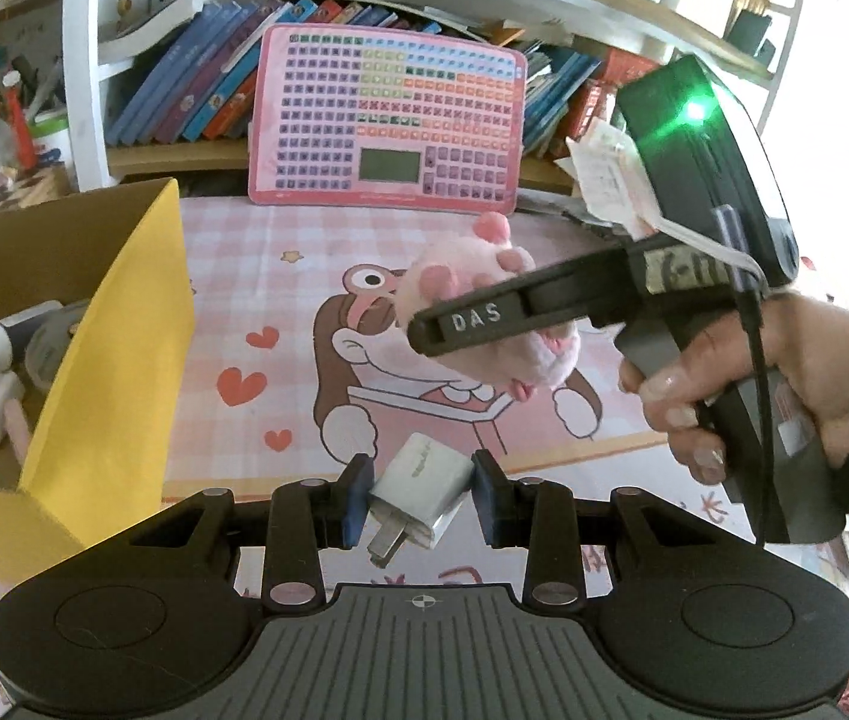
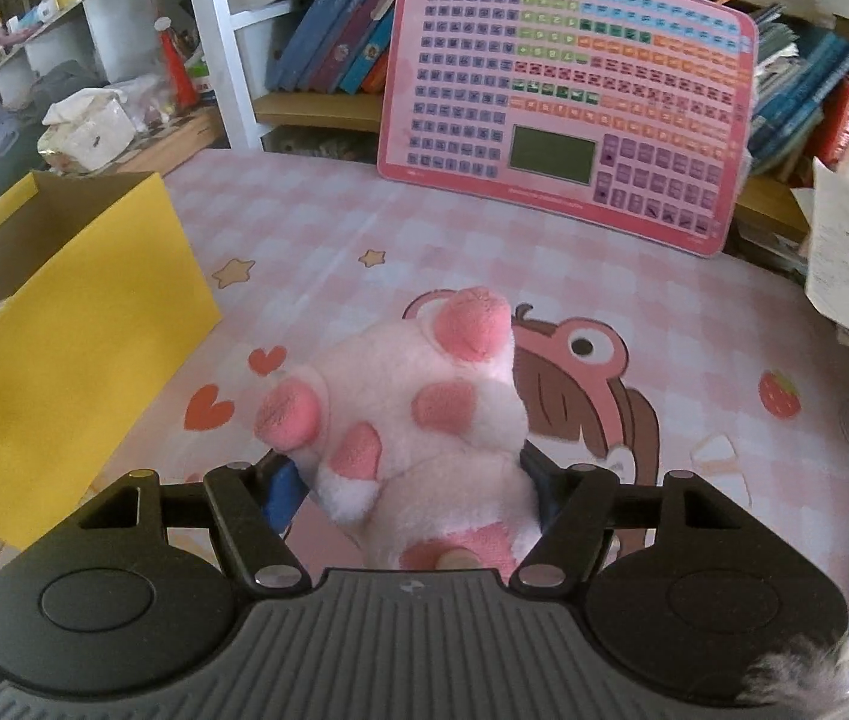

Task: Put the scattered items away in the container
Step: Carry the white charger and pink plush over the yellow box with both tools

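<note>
Your left gripper (image 1: pixel 421 495) is clamped on a white USB wall charger (image 1: pixel 424 489), its blue pads pressing the two flat sides; the charger's long axis runs diagonally, with the metal prongs pointing back toward you. Your right gripper (image 2: pixel 409 492) is closed around a pink plush toy (image 2: pixel 418 426), whose feet and spotted body stick up and forward from the jaws. Both items are held above the pink checked mat (image 1: pixel 256 276), off its surface.

The yellow cardboard box (image 1: pixel 118 360) stands at the mat's left edge, its open top facing up, with some white items already inside. It lies to the left of both grippers, and your left hand is the nearer one, so I'd judge the charger should swing leftward over the near yellow wall first.

The only legible writing is "DAS" on the right gripper's finger in the left wrist view. The pink keyboard toy (image 2: pixel 568 102) leans against the bookshelf at the far edge.
</note>
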The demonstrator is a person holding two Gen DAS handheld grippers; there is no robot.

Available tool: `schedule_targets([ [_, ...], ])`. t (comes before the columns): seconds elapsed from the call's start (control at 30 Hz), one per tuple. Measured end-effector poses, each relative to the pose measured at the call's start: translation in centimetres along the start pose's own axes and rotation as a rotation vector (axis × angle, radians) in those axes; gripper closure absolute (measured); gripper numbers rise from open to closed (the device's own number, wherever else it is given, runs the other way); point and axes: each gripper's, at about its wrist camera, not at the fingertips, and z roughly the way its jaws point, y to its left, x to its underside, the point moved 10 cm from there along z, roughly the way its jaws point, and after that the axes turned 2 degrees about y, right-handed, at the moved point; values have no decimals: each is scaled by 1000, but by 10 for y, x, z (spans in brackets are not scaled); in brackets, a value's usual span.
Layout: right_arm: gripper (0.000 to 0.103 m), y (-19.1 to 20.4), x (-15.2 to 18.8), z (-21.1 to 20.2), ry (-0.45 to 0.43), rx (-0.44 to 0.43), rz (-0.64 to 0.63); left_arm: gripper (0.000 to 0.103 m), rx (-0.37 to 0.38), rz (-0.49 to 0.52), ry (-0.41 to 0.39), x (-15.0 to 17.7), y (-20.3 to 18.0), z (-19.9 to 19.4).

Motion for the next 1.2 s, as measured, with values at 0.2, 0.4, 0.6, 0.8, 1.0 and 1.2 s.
schedule_targets([
  [0.2, 35, 9, 15, -25, -20, 24, 33, 69, 33, 11, -9, 8, 0, -24],
  [0.4, 35, 24, 32, -58, -54, 55, 84, 69, 80, 26, -22, 18, 6, -52],
  [0.6, 35, 46, 54, -87, -72, 77, 147, 69, 114, 34, -27, 33, 24, -80],
  [0.8, 35, 79, 81, -112, -74, 107, 155, 69, 140, 36, -36, 52, 43, -110],
  [1.0, 35, 109, 110, -133, -79, 149, 173, 69, 156, 44, -53, 65, 64, -138],
  [1.2, 35, 134, 140, -149, -75, 180, 215, 69, 167, 46, -61, 83, 87, -159],
])
